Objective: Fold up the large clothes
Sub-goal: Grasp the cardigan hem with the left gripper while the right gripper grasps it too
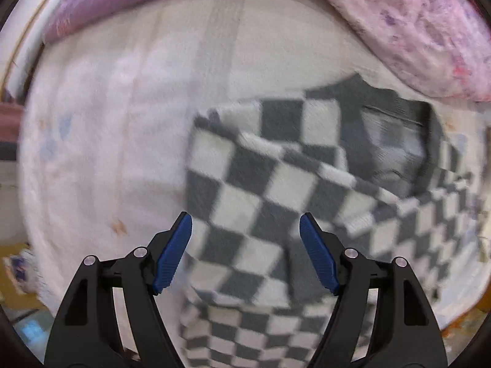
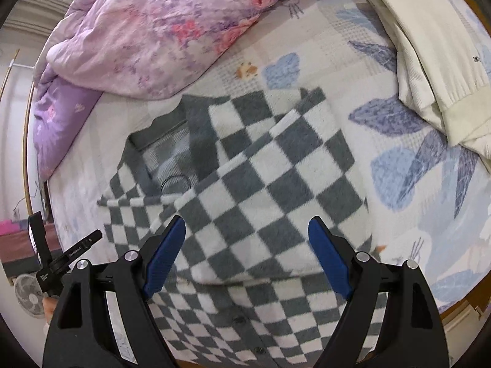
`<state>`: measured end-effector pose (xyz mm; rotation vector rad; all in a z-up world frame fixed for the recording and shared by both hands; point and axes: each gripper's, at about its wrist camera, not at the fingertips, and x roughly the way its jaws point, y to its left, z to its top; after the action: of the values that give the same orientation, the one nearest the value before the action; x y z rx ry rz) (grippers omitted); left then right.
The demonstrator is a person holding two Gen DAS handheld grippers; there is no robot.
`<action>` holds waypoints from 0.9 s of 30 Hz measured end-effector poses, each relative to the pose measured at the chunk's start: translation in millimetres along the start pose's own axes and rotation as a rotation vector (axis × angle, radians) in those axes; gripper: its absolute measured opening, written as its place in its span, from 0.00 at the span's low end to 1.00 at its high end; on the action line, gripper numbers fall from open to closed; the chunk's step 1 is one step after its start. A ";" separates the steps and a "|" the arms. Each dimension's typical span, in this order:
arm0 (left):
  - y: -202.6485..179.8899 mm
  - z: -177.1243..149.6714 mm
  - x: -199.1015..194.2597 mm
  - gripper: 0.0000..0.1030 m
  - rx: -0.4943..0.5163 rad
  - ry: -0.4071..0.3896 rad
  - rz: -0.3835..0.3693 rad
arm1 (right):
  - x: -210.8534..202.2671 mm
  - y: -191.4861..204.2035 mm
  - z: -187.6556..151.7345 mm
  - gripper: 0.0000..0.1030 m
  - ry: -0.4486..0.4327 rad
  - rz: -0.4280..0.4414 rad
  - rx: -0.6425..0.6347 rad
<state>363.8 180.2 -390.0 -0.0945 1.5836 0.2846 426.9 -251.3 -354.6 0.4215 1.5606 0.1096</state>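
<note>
Bedsheet (image 2: 383, 128) is carrying a checkered sweater (image 2: 260, 190), lying partly folded just beside the floral quilt (image 2: 159, 30). Left gripper (image 1: 245, 245) and right gripper (image 2: 247, 254) are hovering over it, fingers spread, holding nothing.

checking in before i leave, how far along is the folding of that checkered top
Partly done. The checkered top lies on the bed sheet with both sleeves already folded across its front. Nothing is in hand: left tool and right tool hover open above it. Left: folding the body, whose lower part hangs over the bed's edge.
</note>
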 end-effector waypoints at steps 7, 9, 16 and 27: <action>11.4 57.7 31.7 0.72 0.035 -0.002 0.085 | 24.6 -13.6 19.6 0.77 0.042 -0.049 0.002; 14.5 69.8 42.6 0.72 0.041 0.006 0.077 | 30.6 -17.9 21.5 0.77 0.056 -0.058 0.002; 23.1 95.8 97.4 0.74 0.056 0.074 0.024 | 48.6 -36.6 27.6 0.77 0.094 -0.092 0.024; 50.0 85.2 99.5 0.22 0.000 0.035 -0.113 | 65.7 -42.5 66.1 0.81 0.106 -0.202 -0.024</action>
<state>431.1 260.4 -483.4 -0.1896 1.6070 0.1953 484.8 -281.5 -433.5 0.2411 1.6954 -0.0059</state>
